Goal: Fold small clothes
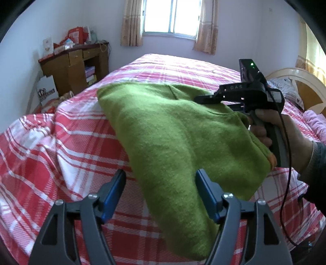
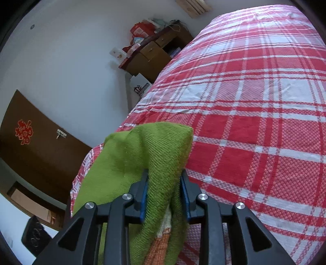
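Observation:
A green knitted garment (image 1: 173, 132) is lifted off the red and white checked bedsheet (image 1: 61, 152) and sags toward me. My left gripper (image 1: 161, 183) stands open, its blue pads wide apart. The cloth's lower fold hangs between them and drapes under the right pad, with no squeeze on it. At the right, a hand holds my right gripper (image 1: 216, 103) at the garment's far upper edge. In the right wrist view the right gripper (image 2: 164, 179) is shut on a bunched fold of the green garment (image 2: 146, 150). An orange and white knit patch (image 2: 161, 244) shows below its fingers.
The bedsheet (image 2: 254, 122) stretches away flat to the right. A wooden desk (image 1: 75, 65) piled with boxes stands past the bed's left side under a window (image 1: 171, 16). A headboard (image 1: 305, 87) and pink bedding (image 1: 315, 122) lie at the right. A brown door (image 2: 40, 146) is at the left.

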The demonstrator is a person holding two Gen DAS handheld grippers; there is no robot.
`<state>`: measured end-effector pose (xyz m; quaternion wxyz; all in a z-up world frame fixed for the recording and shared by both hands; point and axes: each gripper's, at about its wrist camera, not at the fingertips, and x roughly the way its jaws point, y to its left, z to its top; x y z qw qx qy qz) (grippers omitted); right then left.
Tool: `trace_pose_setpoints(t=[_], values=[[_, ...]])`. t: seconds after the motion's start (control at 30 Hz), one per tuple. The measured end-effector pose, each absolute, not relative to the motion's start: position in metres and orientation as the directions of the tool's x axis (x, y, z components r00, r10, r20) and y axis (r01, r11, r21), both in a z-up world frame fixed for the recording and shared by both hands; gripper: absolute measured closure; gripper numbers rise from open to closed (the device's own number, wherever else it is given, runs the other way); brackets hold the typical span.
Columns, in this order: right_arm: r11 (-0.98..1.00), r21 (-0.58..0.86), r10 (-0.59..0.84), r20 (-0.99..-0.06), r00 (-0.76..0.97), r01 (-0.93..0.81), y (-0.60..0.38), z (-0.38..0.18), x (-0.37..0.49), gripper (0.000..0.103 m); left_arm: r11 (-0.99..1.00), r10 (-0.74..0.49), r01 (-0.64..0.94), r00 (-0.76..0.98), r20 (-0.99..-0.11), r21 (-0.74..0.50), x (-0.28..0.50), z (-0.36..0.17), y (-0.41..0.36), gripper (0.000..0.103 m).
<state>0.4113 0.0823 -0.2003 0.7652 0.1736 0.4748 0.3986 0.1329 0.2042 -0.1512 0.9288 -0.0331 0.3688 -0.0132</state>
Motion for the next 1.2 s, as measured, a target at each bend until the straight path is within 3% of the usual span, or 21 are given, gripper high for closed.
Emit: trace_pose_setpoints(t=[0.07,0.23,0.4,0.5,0.57,0.77,0.87,1.0,1.13,1.17,1.2], values=[[0.644,0.616,0.755,-0.607,0.248,-0.454,0.083,-0.198,0.409,0.069,0.999,-0.021,-0.008,0.743,-0.668,-0.040,0.131,-0.144,0.205,0.030],[0.690,0.520,0.708,-0.632,0.316,-0.504,0.088,-0.183,0.393,0.065,0.998,0.032,-0.055,0.784,-0.620,-0.018,0.135,-0.123,0.220,0.012],[0.715,0.426,0.685,-0.583,0.437,-0.554,0.083,-0.140,0.360,0.063,0.990,0.096,-0.138,0.787,-0.610,-0.022,0.155,-0.120,0.239,0.006],[0.653,0.419,0.741,-0.523,0.420,-0.631,0.084,-0.120,0.331,0.051,0.984,0.141,-0.175,0.748,-0.648,0.013,0.170,-0.135,0.242,0.006],[0.587,0.433,0.783,-0.518,0.344,-0.684,0.093,-0.121,0.313,0.051,0.984,0.131,-0.177,0.734,-0.666,-0.002,0.174,-0.143,0.243,0.005],[0.619,0.378,0.696,-0.670,0.258,-0.689,0.108,-0.172,0.296,0.051,0.983,0.111,-0.181,0.728,-0.677,-0.033,0.168,-0.159,0.245,0.002],[0.604,0.379,0.729,-0.619,0.293,-0.701,0.098,-0.177,0.288,0.051,0.979,0.104,-0.195,0.730,-0.675,-0.060,0.164,-0.163,0.248,0.001],[0.653,0.340,0.689,-0.637,0.345,-0.677,0.090,-0.157,0.271,0.051,0.981,0.115,-0.192,0.723,-0.681,-0.038,0.149,-0.146,0.239,0.001],[0.730,0.261,0.644,-0.573,0.507,-0.632,0.067,-0.105,0.229,0.050,0.987,0.117,-0.162,0.796,-0.594,-0.023,0.110,-0.100,0.226,0.001],[0.758,0.218,0.616,-0.548,0.566,-0.615,0.060,-0.088,0.214,0.048,0.987,0.113,-0.156,0.817,-0.565,-0.028,0.101,-0.088,0.223,0.001],[0.768,0.197,0.608,-0.523,0.597,-0.609,0.056,-0.076,0.203,0.040,0.988,0.113,-0.152,0.837,-0.536,-0.029,0.093,-0.075,0.220,0.000]])
